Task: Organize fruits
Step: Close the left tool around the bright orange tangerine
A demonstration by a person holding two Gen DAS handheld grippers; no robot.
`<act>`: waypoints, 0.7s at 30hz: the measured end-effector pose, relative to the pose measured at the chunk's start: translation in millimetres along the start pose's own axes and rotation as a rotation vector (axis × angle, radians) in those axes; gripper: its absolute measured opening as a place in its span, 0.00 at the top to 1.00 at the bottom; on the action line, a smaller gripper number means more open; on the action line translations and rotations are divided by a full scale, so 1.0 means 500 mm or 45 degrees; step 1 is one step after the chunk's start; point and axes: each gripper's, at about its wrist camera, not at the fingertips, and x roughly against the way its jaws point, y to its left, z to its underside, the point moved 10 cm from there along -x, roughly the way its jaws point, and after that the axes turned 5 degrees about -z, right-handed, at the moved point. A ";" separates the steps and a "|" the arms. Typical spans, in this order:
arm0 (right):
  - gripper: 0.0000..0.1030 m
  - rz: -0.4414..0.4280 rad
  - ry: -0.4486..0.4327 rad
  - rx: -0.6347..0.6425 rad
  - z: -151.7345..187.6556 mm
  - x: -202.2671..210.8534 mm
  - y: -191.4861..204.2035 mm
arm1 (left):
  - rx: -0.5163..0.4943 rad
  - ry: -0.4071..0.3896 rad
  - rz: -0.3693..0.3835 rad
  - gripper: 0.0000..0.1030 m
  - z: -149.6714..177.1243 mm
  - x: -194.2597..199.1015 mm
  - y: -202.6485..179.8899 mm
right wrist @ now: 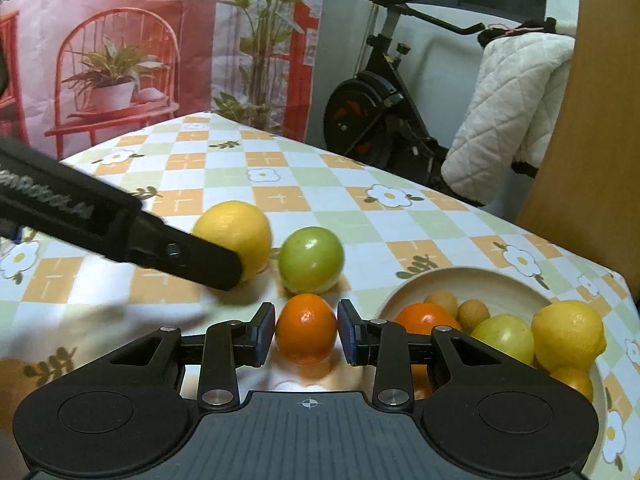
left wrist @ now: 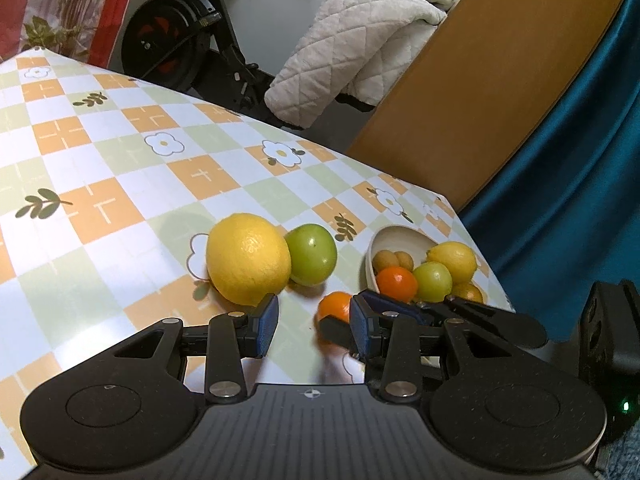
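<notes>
In the right wrist view my right gripper (right wrist: 306,332) is shut on an orange (right wrist: 306,328), both pads against its sides, low over the tablecloth and left of the bowl (right wrist: 460,276). The bowl holds an orange (right wrist: 424,316), a green fruit (right wrist: 504,336), a lemon (right wrist: 568,332) and small brown fruits (right wrist: 472,312). A big lemon (left wrist: 248,258) and a green fruit (left wrist: 312,254) lie together on the table. My left gripper (left wrist: 314,326) stands open and empty just in front of the big lemon. The held orange (left wrist: 336,306) is at its right finger.
The checkered tablecloth (left wrist: 120,160) stretches away to the left and far side. The table's right edge (left wrist: 480,248) runs close behind the bowl. Beyond it stand an exercise bike (right wrist: 372,112), a white quilted coat (right wrist: 508,112), a wooden panel (left wrist: 500,80) and a blue curtain (left wrist: 580,180).
</notes>
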 end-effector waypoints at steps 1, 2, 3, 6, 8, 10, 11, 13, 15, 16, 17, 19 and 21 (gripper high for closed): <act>0.70 -0.011 -0.002 -0.006 0.002 0.004 0.005 | 0.007 0.005 0.007 0.60 0.002 0.000 0.000; 0.70 -0.027 -0.005 -0.022 0.004 0.008 0.009 | 0.014 0.011 0.014 0.60 0.004 -0.001 0.000; 0.70 -0.046 -0.007 -0.037 0.005 0.012 0.014 | 0.021 0.017 0.021 0.61 0.006 -0.003 0.001; 0.68 -0.052 -0.012 -0.025 0.015 0.019 0.024 | 0.035 0.048 0.043 0.61 0.014 -0.010 -0.001; 0.68 -0.055 0.003 -0.019 0.025 0.016 0.027 | 0.035 0.070 0.055 0.61 0.021 -0.018 -0.005; 0.68 -0.070 0.010 -0.041 0.030 0.014 0.026 | 0.026 0.084 0.058 0.61 0.026 -0.026 -0.010; 0.69 -0.074 0.008 -0.047 0.031 0.013 0.026 | 0.028 0.090 0.063 0.61 0.028 -0.030 -0.011; 0.69 -0.080 0.002 -0.050 0.031 0.012 0.028 | 0.033 0.103 0.070 0.61 0.033 -0.039 -0.013; 0.69 -0.084 -0.003 -0.055 0.031 0.010 0.027 | 0.030 0.107 0.060 0.61 0.035 -0.046 -0.014; 0.69 -0.083 -0.005 -0.057 0.030 0.009 0.027 | 0.032 0.109 0.055 0.61 0.036 -0.050 -0.012; 0.69 -0.084 -0.009 -0.060 0.030 0.008 0.026 | 0.035 0.108 0.051 0.61 0.036 -0.052 -0.011; 0.69 -0.083 -0.012 -0.063 0.029 0.005 0.025 | 0.043 0.106 0.043 0.61 0.035 -0.057 -0.008; 0.69 -0.086 -0.013 -0.067 0.031 0.003 0.025 | 0.045 0.112 0.040 0.61 0.036 -0.061 -0.006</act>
